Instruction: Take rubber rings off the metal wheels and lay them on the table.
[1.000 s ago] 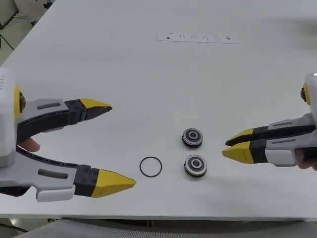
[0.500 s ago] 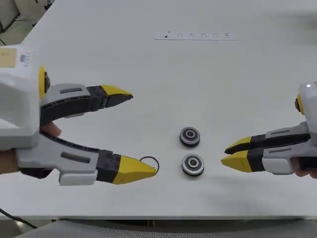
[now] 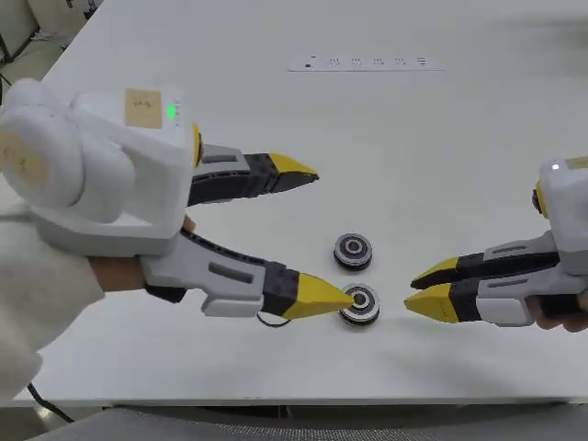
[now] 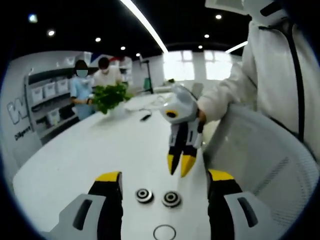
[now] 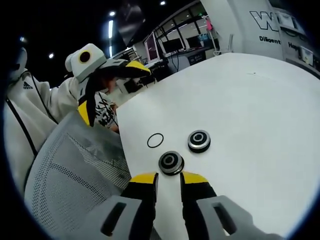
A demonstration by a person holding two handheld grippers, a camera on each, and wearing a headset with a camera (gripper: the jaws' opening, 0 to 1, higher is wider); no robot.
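Two metal wheels with dark rims lie on the white table: a far wheel and a near wheel. A loose black rubber ring lies left of the near wheel, half hidden under my left gripper's lower jaw. My left gripper is open wide, its lower tip touching or just over the near wheel's left edge. My right gripper sits right of the near wheel, jaws nearly together with nothing between them.
A white power strip lies at the far side of the table. A grey mesh chair stands at the table's near edge. Two people stand by a green plant far behind.
My left gripper has swept right toward the wheels, so its lower jaw now covers part of the loose ring. The right gripper has edged slightly left and down. The wheels have not moved.
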